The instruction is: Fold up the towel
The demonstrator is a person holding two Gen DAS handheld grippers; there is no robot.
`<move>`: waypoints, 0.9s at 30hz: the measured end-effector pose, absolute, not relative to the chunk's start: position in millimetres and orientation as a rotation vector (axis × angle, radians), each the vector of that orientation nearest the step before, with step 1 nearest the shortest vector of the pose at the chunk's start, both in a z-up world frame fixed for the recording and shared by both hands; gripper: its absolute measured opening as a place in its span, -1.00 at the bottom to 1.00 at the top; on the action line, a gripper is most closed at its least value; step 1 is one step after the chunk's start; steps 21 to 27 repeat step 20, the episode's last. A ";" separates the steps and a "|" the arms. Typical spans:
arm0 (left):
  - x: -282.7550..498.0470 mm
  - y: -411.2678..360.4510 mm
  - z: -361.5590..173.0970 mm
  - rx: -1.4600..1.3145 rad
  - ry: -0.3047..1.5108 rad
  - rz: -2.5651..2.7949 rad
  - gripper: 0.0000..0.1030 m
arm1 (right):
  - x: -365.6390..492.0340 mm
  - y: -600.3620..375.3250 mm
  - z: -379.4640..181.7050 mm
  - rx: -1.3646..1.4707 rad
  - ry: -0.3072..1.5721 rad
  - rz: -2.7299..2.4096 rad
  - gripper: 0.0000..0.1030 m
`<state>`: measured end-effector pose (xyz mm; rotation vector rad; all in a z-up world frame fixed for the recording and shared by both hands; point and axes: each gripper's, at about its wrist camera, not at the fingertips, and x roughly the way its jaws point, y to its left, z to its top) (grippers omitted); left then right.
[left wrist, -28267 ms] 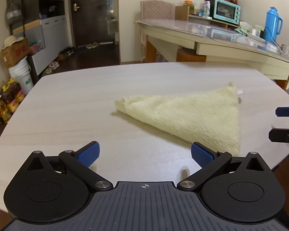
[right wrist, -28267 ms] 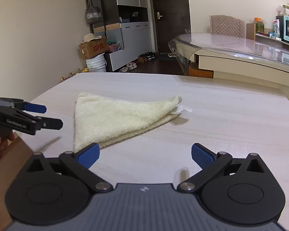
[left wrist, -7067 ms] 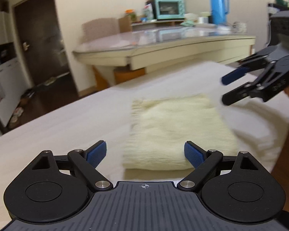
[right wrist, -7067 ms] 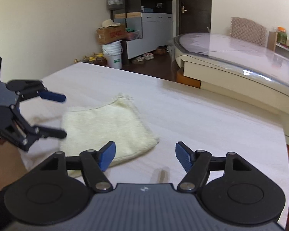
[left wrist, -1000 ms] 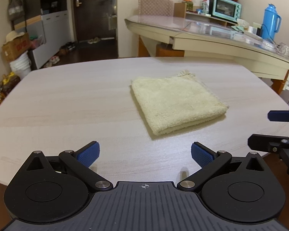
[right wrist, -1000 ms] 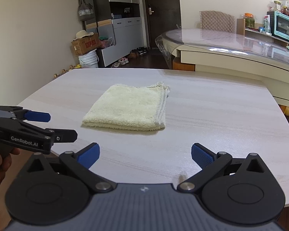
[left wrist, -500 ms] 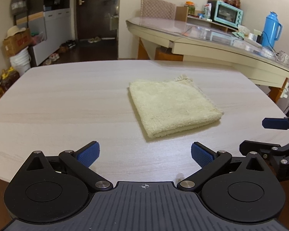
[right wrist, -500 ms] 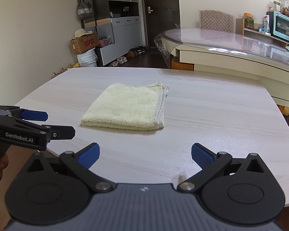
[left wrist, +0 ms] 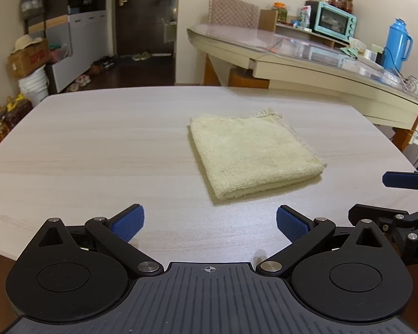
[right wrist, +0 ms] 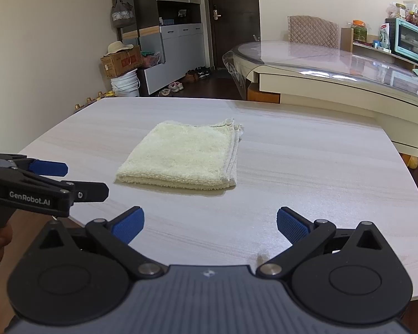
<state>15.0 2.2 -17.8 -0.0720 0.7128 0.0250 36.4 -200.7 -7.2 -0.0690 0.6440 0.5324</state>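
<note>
Pale wood-grain counter [left wrist: 97,144] fills the middle of both views, with a dark door and grey cabinets behind. On it the cream towel [left wrist: 253,153] lies folded into a thick square, right of centre in the left wrist view and left of centre in the right wrist view [right wrist: 181,157]. Along the bottom edge, the left hand-held gripper [left wrist: 209,221] and the right hand-held gripper [right wrist: 209,221] both hang with jaws spread wide, empty, short of the towel.

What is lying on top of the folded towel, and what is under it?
Nothing lies on the towel; both open grippers, left and right, are apart from it. It rests on the table. Anything between its layers is hidden.
</note>
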 end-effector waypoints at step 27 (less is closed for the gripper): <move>12.0 -2.7 -16.1 -0.053 0.676 0.025 1.00 | 36.8 -204.1 -6.7 -0.074 0.641 0.525 0.99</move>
